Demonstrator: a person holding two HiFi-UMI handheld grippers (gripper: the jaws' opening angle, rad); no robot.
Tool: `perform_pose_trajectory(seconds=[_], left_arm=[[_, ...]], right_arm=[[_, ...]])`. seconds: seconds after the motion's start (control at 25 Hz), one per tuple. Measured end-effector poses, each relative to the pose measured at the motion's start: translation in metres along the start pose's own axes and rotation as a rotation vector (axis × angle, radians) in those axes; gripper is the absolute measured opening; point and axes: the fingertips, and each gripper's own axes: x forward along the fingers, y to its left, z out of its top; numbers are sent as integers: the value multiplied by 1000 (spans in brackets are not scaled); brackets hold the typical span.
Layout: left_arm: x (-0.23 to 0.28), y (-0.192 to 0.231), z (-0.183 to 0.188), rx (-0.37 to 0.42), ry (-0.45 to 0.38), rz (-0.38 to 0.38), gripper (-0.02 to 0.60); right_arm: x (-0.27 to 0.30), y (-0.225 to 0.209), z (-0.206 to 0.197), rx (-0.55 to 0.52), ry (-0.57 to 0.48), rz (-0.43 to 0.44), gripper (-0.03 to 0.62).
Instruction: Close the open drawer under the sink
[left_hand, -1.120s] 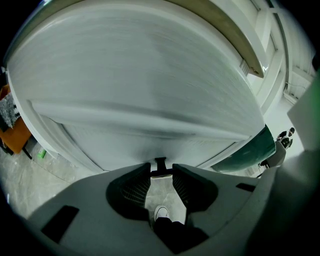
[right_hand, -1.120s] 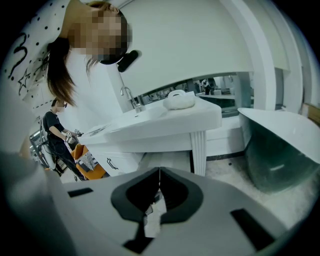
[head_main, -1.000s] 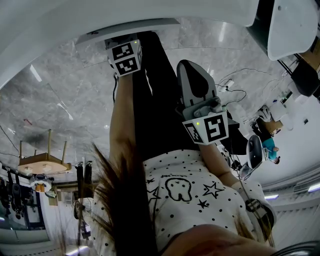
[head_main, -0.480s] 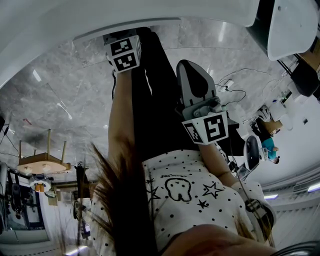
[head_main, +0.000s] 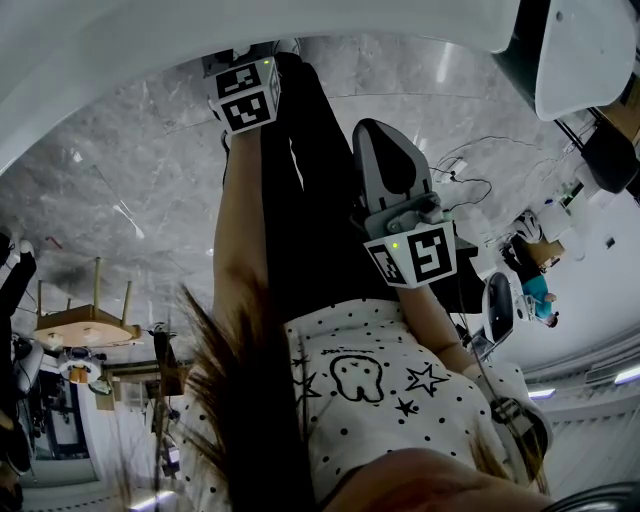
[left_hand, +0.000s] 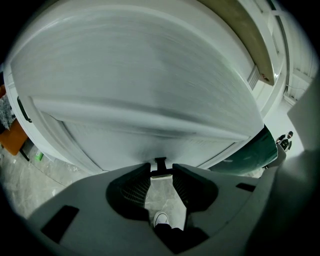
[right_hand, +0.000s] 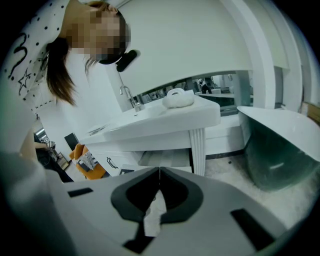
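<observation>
In the left gripper view a white drawer front (left_hand: 135, 90) fills the frame. My left gripper (left_hand: 161, 172) is hard up against it, its jaws a narrow gap apart and closed on a small dark drawer handle (left_hand: 160, 164). From the head view the left gripper (head_main: 245, 92) reaches up to the white cabinet edge (head_main: 120, 45). My right gripper (head_main: 395, 165) hangs lower, away from the cabinet. In the right gripper view its jaws meet, shut and empty (right_hand: 159, 172), and beyond them the drawer (right_hand: 165, 158) stands out under the white sink counter (right_hand: 165, 122).
A faucet (right_hand: 131, 97) and a white rounded object (right_hand: 178, 98) are on the counter. A dark-sided bathtub (right_hand: 280, 150) stands at the right and an orange item (right_hand: 87, 162) at the left. The floor is grey marble (head_main: 110, 190); a small wooden table (head_main: 85, 320) stands on it.
My left gripper has moved slightly further up toward the white cabinet edge in the head view. The right gripper has stayed in place.
</observation>
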Motion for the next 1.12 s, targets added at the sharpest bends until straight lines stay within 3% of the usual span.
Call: perform_pose_trajectory(seconds=[0.48,0.68,0.8,1.12], left_arm=[[9,3,13,-14,-10,0,138],[28,7,58,-3,-78,-4,138],[37,-5,81,-15,-135,-57,139],[37,-8,82,-12,-157,-81,140]], right_arm=[[3,-1,-4,1,12,4,15],[5,-1,-4,-1,16,5,15],[6,-1,-2,2,17,4,15],[8,-4,-6,10,19,-3,15]])
